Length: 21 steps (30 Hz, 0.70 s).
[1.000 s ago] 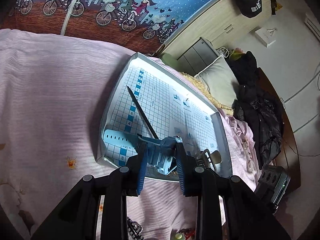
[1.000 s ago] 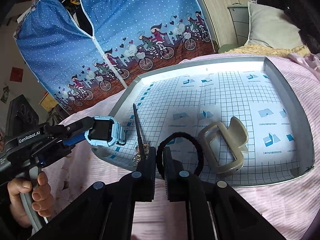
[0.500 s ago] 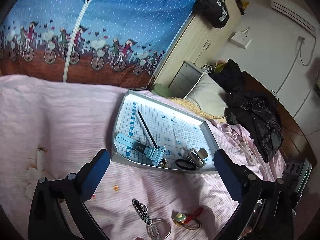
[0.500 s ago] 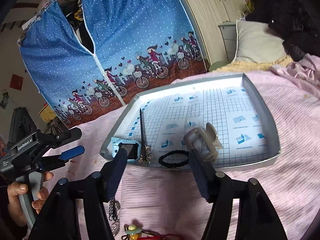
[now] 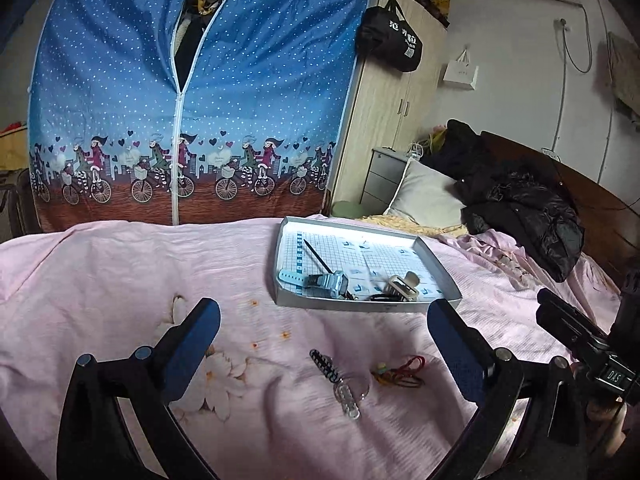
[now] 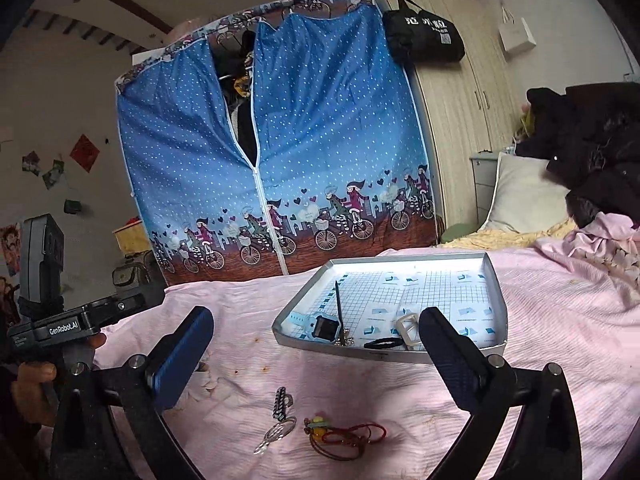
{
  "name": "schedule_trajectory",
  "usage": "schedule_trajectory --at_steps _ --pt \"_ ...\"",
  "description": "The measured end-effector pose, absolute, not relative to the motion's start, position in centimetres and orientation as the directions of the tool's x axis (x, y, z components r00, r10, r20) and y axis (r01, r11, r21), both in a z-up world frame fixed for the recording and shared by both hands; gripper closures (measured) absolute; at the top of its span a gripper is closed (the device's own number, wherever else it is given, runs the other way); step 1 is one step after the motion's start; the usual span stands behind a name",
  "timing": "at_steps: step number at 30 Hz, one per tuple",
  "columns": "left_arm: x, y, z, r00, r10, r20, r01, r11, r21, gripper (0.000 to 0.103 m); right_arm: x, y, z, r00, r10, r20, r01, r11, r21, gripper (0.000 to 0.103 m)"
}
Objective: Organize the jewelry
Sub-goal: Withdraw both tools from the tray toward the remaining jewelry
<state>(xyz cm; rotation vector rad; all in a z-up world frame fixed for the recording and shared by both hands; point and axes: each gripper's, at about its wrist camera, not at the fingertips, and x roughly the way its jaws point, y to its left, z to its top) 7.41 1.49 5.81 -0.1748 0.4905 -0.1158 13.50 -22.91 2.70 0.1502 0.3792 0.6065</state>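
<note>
Inside the grey tray, along its near edge: blue watch at the left corner, thin black stick leaning over it, black hair tie, beige hair claw. On the pink bed just before the tray: beaded keychain, red cord charm. Left gripper and right gripper above the bed, jaws spread wide, gripping nothing.

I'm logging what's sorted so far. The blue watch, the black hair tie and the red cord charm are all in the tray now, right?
Not quite. The blue watch and black hair tie lie in the tray, but the red cord charm lies on the pink bedspread in front of it, as the right wrist view shows.
</note>
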Motion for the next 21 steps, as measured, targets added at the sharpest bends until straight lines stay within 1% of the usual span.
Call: schedule_trajectory --at_steps 3,6,10,15,21 --pt "5.8 1.0 4.8 0.859 -0.139 -0.493 0.065 0.984 -0.163 0.001 11.4 -23.6 2.7 0.759 0.572 -0.310 -0.518 0.820 0.244 0.000" --pt "5.4 0.3 3.3 0.825 -0.155 -0.543 0.084 0.985 -0.154 0.001 9.6 -24.2 2.2 0.763 0.552 -0.337 -0.501 0.834 0.233 0.000" --pt "5.9 -0.4 1.2 0.780 -0.182 -0.599 0.101 0.981 -0.166 0.001 7.8 -24.4 0.5 0.758 0.515 -0.399 -0.481 0.856 0.192 0.000" --pt "6.3 -0.8 -0.4 0.747 -0.198 -0.634 0.129 0.980 -0.154 0.001 6.4 -24.3 -2.5 0.736 0.484 -0.474 -0.475 0.868 0.148 0.000" --pt "7.4 -1.1 -2.9 0.670 -0.231 -0.705 0.154 0.973 -0.173 0.001 6.7 -24.4 -5.2 0.692 0.478 -0.541 -0.449 0.872 0.196 0.000"
